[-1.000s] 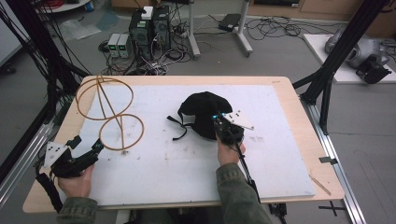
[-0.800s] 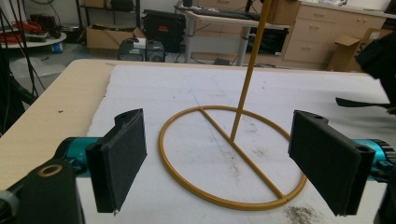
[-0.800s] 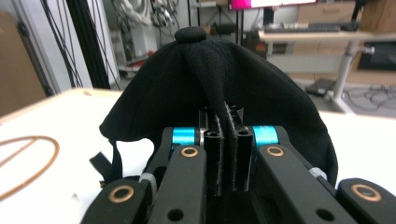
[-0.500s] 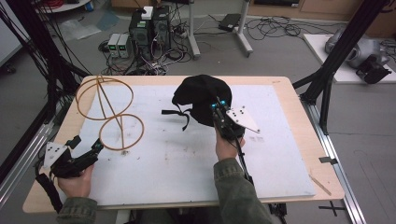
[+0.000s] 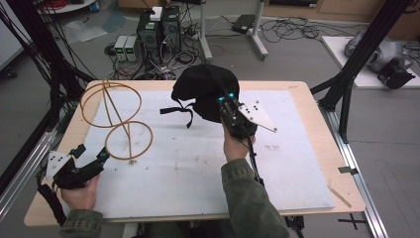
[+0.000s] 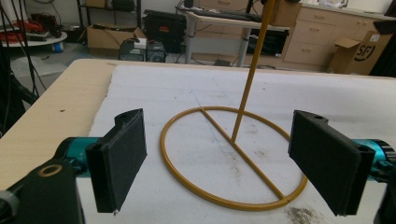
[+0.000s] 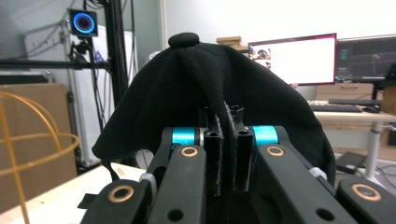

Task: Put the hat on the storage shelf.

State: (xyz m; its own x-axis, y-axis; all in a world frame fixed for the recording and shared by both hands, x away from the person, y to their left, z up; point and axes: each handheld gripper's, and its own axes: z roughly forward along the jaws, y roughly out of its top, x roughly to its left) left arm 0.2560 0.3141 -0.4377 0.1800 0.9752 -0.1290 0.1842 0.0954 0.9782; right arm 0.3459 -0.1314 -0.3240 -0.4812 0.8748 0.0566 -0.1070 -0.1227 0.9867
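A black cap (image 5: 205,91) hangs in the air over the far middle of the table, its strap (image 5: 181,111) dangling. My right gripper (image 5: 224,102) is shut on a fold of the cap (image 7: 224,93), the cloth pinched between its pads (image 7: 214,154). A yellow wire stand (image 5: 116,116) with a ring base and a rounded wire top sits at the table's left. My left gripper (image 5: 91,154) rests near the front left corner, open, pointing at the stand's ring base (image 6: 233,156), nothing between its pads (image 6: 123,156).
A white mat (image 5: 277,168) covers most of the wooden table (image 5: 317,99). Black frame posts (image 5: 356,59) stand at both sides. Computers and cables (image 5: 158,34) lie on the floor beyond the far edge.
My right gripper has lifted the cap off the mat and raised it, carrying it a little toward the far side. The left gripper has stayed put.
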